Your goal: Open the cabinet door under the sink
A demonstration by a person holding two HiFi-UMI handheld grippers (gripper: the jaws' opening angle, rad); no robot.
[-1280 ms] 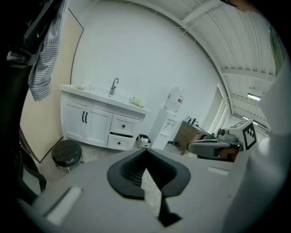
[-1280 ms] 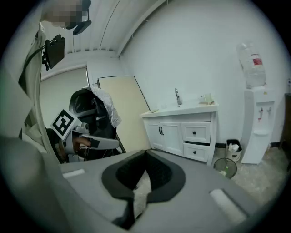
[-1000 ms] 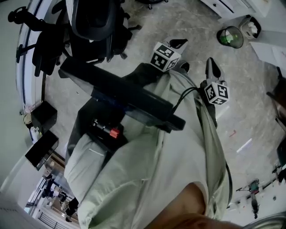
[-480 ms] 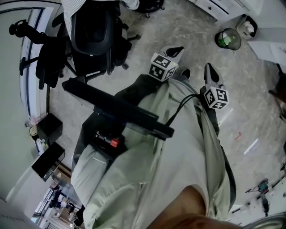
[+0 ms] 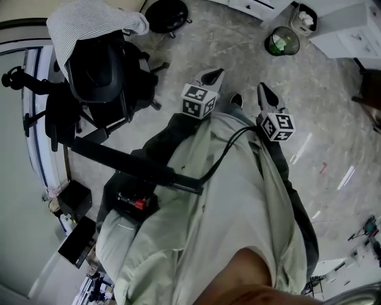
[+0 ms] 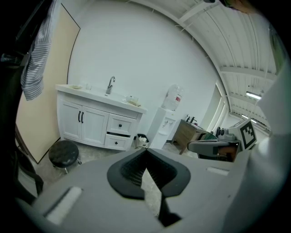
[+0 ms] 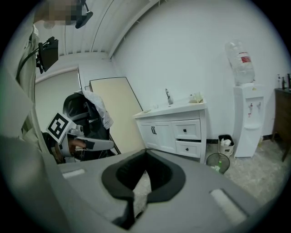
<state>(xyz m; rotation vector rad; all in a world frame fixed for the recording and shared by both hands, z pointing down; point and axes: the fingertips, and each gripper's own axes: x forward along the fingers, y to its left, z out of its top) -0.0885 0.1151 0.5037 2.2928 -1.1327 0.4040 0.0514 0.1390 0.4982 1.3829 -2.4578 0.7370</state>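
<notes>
Pose: left tool (image 5: 215,74), right tool (image 5: 262,89) side-by-side, closed.

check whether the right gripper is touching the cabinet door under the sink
Apart. The right gripper view shows the right gripper, jaws shut and empty, well short of the cabinet door, which stands across the room under the sink.

Grey speckled floor (image 5: 333,107): office chair (image 5: 98,71), stool (image 5: 166,13), wastebasket (image 5: 280,41), white sink cabinet (image 7: 175,129).

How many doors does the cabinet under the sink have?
2. The left door at the far left end, the right door beside it, next to the drawers. None looks hidden.
</notes>
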